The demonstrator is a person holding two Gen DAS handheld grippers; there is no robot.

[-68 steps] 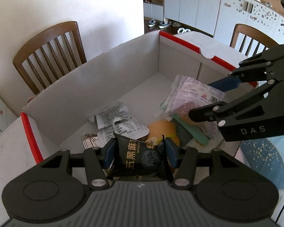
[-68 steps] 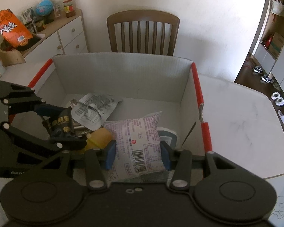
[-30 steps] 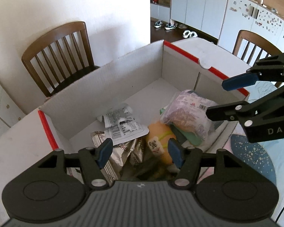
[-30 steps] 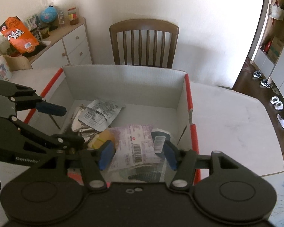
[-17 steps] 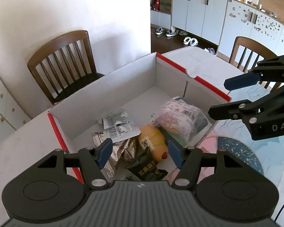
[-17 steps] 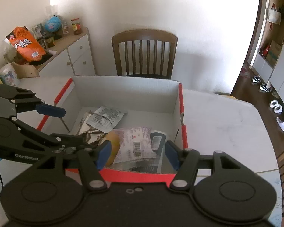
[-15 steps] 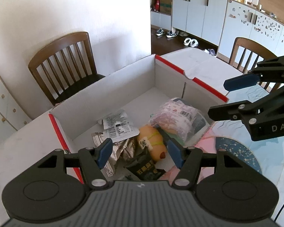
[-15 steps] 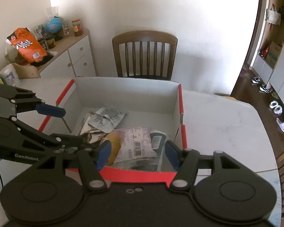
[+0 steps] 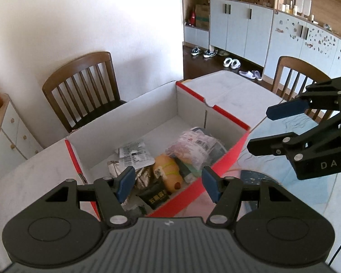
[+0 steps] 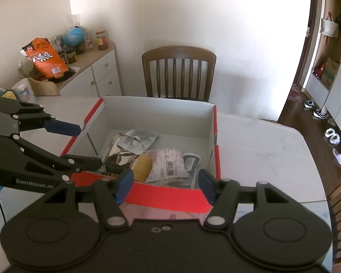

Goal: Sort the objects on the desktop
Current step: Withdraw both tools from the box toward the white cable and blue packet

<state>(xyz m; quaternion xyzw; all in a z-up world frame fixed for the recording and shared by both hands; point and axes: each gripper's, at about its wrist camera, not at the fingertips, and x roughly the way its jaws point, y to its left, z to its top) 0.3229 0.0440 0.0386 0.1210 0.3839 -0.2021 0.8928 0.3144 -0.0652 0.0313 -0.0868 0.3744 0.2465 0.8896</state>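
Note:
A white cardboard box with red rims (image 9: 225,157) (image 10: 170,194) stands on the table and holds snack packets. Inside lie a black packet (image 9: 155,197), a yellow bread roll (image 9: 168,174) (image 10: 142,166), a pink-white packet (image 9: 193,145) (image 10: 168,161) and a white printed packet (image 9: 134,154) (image 10: 137,140). My left gripper (image 9: 168,183) is open and empty, above the box's near rim. My right gripper (image 10: 164,183) is open and empty, above the near rim at its side. Each gripper shows in the other's view, the right (image 9: 282,125) and the left (image 10: 79,144).
A wooden chair (image 9: 84,86) (image 10: 178,72) stands behind the box, a second chair (image 9: 300,77) at the right. A sideboard (image 10: 88,72) with an orange bag (image 10: 45,58) and jars stands at the left. A blue patterned mat (image 9: 284,182) lies beside the box.
Both grippers let go of their packets, the black one and the pink-white one, which now lie in the box. Both grippers have pulled back and up from the box.

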